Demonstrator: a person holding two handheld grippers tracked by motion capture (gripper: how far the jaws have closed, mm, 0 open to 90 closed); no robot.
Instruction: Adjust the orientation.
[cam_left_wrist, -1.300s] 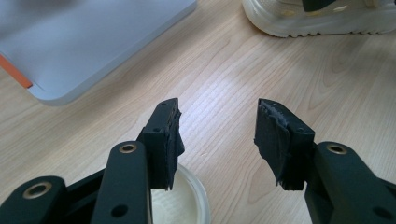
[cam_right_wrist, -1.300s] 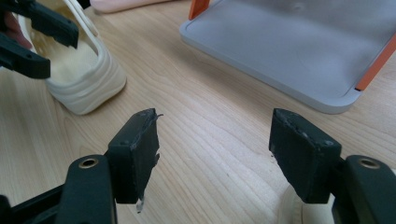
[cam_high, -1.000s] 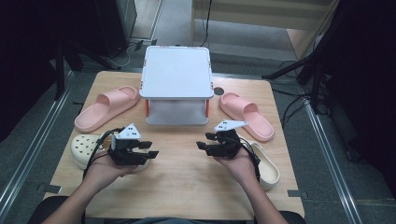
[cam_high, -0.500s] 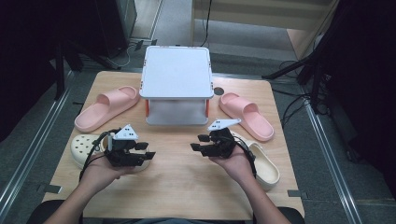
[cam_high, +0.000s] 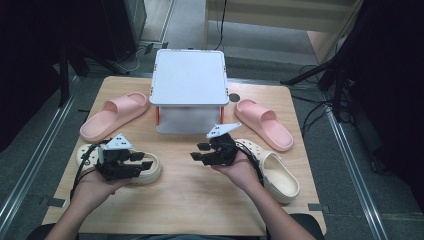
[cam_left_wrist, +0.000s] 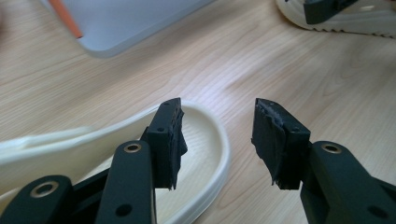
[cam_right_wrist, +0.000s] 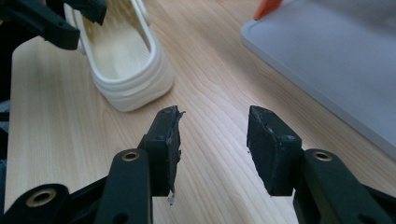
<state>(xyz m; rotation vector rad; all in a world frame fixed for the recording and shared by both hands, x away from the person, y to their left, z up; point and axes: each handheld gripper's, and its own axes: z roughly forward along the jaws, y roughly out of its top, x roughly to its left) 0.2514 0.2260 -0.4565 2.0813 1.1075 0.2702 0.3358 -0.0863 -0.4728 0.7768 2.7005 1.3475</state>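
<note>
While both grippers were held low over the tabletop (cam_high: 185, 200), the fingers (cam_left_wrist: 170, 135) of the left gripper (cam_high: 142, 164) were seen spread wide, with nothing pressed between them. One cream clog (cam_high: 120, 167) was placed directly under that gripper: in the left gripper view its rim (cam_left_wrist: 219, 154) was caught beneath and between the two fingers, untouched by either pad as far as could be told. The fingers (cam_right_wrist: 166, 140) of the right gripper (cam_high: 197, 151) had just been closing a little, yet a wide gap was kept, and only bare wood was framed between them. The second cream clog (cam_high: 272, 172) was found behind those fingers, beside the right hand. A white lidded box (cam_high: 190, 90) was set beyond both pairs of fingertips, flanked by two pink slides (cam_high: 115, 115), one well outside each gripper.
</note>
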